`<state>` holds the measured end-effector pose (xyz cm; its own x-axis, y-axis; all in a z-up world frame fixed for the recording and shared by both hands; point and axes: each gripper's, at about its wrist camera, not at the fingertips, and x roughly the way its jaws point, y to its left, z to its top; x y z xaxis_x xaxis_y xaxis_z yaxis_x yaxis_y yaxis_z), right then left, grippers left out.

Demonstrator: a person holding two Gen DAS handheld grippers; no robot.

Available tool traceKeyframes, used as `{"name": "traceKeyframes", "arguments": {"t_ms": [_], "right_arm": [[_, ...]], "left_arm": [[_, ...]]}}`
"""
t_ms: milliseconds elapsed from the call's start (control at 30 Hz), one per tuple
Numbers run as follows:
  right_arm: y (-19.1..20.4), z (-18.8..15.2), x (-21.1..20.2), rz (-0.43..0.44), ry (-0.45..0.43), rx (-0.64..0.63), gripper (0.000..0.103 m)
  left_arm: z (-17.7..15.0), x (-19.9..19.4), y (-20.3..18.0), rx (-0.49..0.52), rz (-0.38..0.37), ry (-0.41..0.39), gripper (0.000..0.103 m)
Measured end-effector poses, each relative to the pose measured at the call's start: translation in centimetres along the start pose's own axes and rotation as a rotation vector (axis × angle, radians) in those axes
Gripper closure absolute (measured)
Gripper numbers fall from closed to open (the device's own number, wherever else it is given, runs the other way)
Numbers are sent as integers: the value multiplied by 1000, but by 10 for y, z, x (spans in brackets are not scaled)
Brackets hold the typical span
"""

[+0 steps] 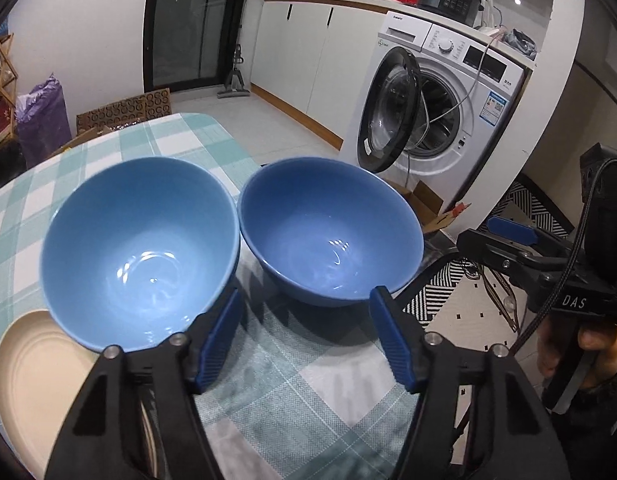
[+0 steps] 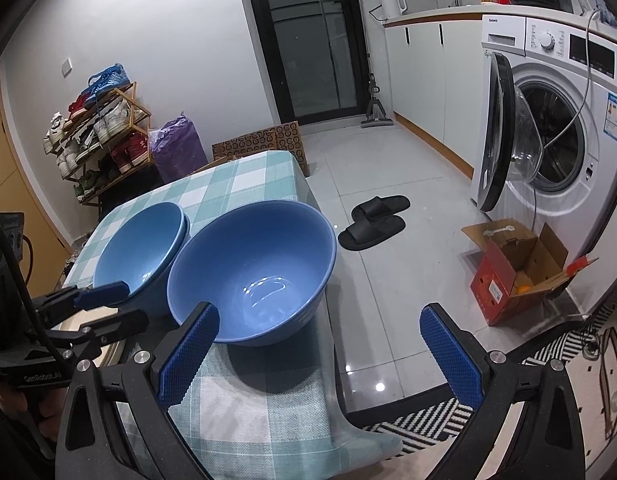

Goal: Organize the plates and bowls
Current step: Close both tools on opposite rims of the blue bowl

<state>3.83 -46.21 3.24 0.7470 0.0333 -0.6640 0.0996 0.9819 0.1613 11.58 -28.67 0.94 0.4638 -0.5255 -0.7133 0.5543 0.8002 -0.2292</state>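
Note:
Two blue bowls stand side by side on the checked tablecloth [image 1: 268, 392]. The lighter left bowl [image 1: 140, 252] looks nested in another one [image 2: 140, 248]. The darker right bowl [image 1: 332, 236] stands alone [image 2: 252, 272] near the table's right edge. My left gripper [image 1: 306, 340] is open, with only cloth between its fingers. Its left finger [image 1: 220, 340] is against the left bowl's near rim and its right finger [image 1: 392, 336] is by the right bowl's wall. My right gripper [image 2: 318, 354] is open wide just short of the right bowl, empty. A cream plate [image 1: 32, 368] lies under the left gripper.
The table's right edge and corner [image 2: 328, 360] drop to a tiled floor. On the floor are black slippers [image 2: 376, 220], an open cardboard box [image 2: 512, 276] and a striped rug [image 2: 428, 420]. A washing machine [image 2: 556, 132] has its door open. A shoe rack [image 2: 100, 132] stands by the far wall.

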Motion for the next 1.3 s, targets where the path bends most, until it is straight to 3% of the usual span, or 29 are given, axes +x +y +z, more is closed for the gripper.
{"name": "traceKeyframes", "arguments": {"t_ms": [200, 1033, 1100, 1167, 1300], "right_arm": [[3, -1, 9, 5, 16, 3, 1], [-3, 18, 50, 1, 45, 24, 1], [-6, 22, 55, 3, 52, 34, 5], [-9, 25, 61, 1, 61, 40, 17], [-11, 30, 74, 5, 81, 40, 23]], "left_arm": [[-1, 10, 1, -17, -41, 46, 52], [13, 34, 7, -59, -18, 63, 53], [14, 36, 7, -62, -21, 64, 53], [16, 37, 6, -66, -20, 63, 53], [17, 40, 5, -63, -11, 61, 53]]}}
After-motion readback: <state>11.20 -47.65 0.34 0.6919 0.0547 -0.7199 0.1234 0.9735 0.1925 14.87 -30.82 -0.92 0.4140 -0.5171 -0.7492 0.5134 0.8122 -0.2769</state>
